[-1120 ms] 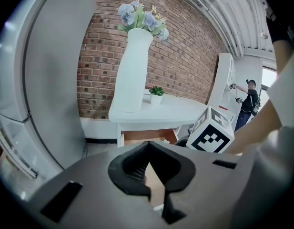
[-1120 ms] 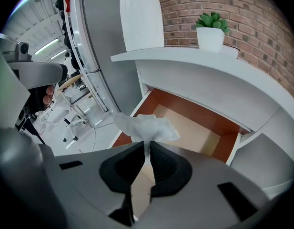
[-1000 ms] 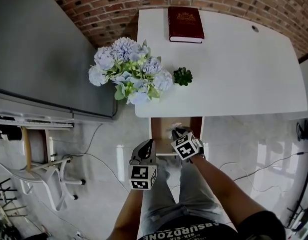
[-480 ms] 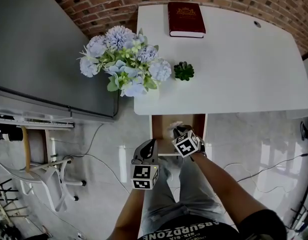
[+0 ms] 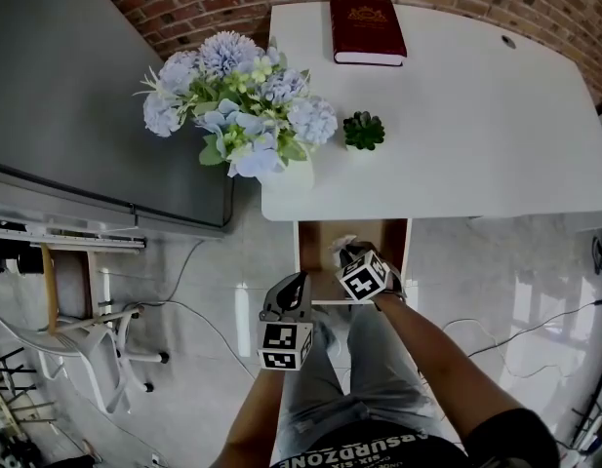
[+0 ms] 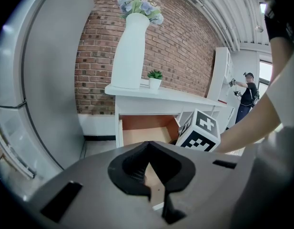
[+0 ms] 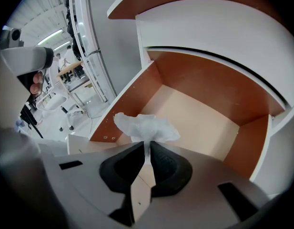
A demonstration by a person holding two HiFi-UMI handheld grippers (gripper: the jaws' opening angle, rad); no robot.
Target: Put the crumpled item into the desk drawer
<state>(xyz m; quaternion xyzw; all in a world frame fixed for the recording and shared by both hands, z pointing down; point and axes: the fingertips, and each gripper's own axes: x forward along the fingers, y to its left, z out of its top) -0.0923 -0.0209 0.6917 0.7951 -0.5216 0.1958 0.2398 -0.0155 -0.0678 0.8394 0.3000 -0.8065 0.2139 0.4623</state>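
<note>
The crumpled item (image 7: pixel 146 127) is a white wad of paper, and my right gripper (image 7: pixel 147 145) is shut on its lower part. It hangs over the front of the open desk drawer (image 7: pixel 199 120), whose tan floor is bare. From the head view, the right gripper (image 5: pixel 351 258) holds the wad (image 5: pixel 341 247) just inside the drawer (image 5: pixel 318 247) under the white desk (image 5: pixel 457 135). My left gripper (image 5: pixel 286 298) hovers to the left, outside the drawer, by the person's knee. Its jaws (image 6: pixel 149 163) are shut with nothing in them, and it faces the drawer (image 6: pixel 147 128).
On the desk stand a white vase of blue flowers (image 5: pixel 232 115), a small green plant (image 5: pixel 363 131) and a dark red book (image 5: pixel 367 31). A grey panel (image 5: pixel 86 96) and a white chair (image 5: pixel 96 349) are at the left. A person (image 6: pixel 247 92) stands far off.
The right gripper with the wad has edged slightly further over the drawer. The head view has shifted a little, and the left gripper has barely moved.
</note>
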